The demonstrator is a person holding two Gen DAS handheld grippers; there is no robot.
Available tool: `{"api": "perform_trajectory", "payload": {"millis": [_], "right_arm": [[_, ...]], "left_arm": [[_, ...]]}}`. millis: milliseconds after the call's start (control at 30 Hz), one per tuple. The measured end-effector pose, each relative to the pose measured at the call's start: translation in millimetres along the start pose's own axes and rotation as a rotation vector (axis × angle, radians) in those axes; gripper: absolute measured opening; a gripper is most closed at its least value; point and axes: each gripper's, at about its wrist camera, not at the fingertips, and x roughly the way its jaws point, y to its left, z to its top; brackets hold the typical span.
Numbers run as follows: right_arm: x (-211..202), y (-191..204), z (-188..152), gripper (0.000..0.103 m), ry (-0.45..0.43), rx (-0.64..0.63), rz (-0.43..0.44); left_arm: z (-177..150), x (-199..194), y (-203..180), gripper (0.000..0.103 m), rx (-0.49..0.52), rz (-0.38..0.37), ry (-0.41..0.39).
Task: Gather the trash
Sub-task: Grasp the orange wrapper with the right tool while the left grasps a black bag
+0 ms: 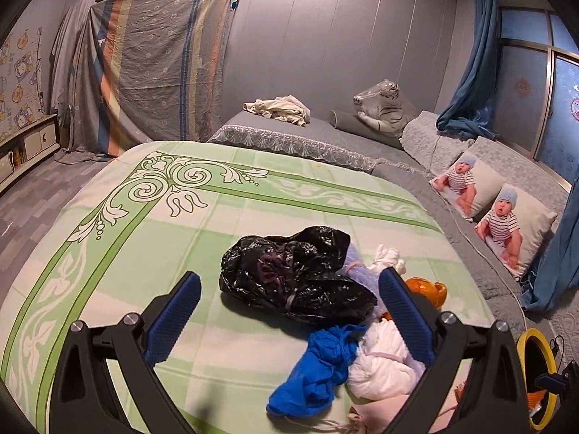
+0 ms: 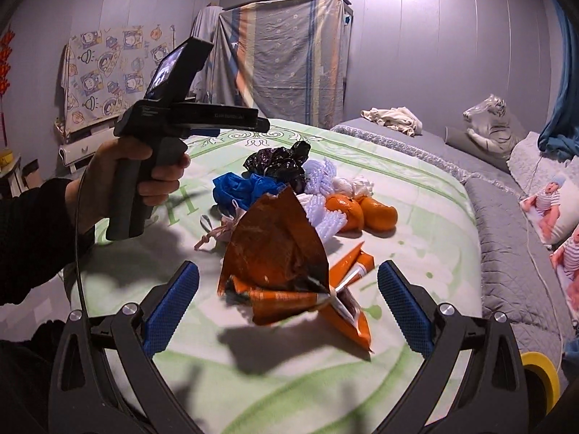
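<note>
Left wrist view: left gripper (image 1: 289, 311) hovering above the green sheet (image 1: 108, 253), jaws spread wide, nothing between the pads. Black bag (image 1: 289, 282) crumpled on the sheet, sitting in the gap between the fingers but not touched. Blue bag (image 1: 318, 369) just below it, touching a white wad (image 1: 380, 358) on the right. Bubble wrap (image 1: 358, 271) and a white tissue (image 1: 389, 256) behind the black bag; orange fruit (image 1: 427, 289) peeking out past the right finger. Yellow ring (image 1: 523, 340) at the lower right edge, off the sheet. Grey bed (image 1: 307, 130) behind, with a tiger plush (image 1: 383, 108) and 2 pillows (image 1: 466, 188) (baby print).

Right wrist view: right gripper (image 2: 289, 311) also spread wide, holding nothing. Orange wrapper (image 2: 278, 249) standing crumpled on the sheet between the fingers, apart from both pads; orange tube (image 2: 356, 264) lying beside it on the right. Trash pile further back: blue bag, black bag, bubble wrap, tissue, 2 orange fruits, all bunched together and touching. Pink string (image 2: 213, 237) left of the wrapper. Hand (image 2: 141, 177) at left gripping the other gripper's handle, dark sleeve (image 2: 32, 238) below; that unit held above the sheet's left side, its jaws not visible here.
</note>
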Motion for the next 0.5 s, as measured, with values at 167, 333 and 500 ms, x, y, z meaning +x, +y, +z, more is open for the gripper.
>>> {"api": "perform_trajectory", "payload": {"millis": [167, 333, 500], "right_arm": [[11.9, -6.5, 3.9, 0.094, 0.011, 0.034, 0.043], [25.8, -14.1, 7.4, 0.094, 0.031, 0.075, 0.089], [36.1, -22.7, 8.6, 0.094, 0.044, 0.116, 0.12]], "left_arm": [[3.5, 21.0, -0.5, 0.095, 0.023, 0.02, 0.032], [10.4, 44.9, 11.8, 0.095, -0.031, 0.027, 0.072], [8.7, 70.0, 15.7, 0.095, -0.029, 0.033, 0.123]]}}
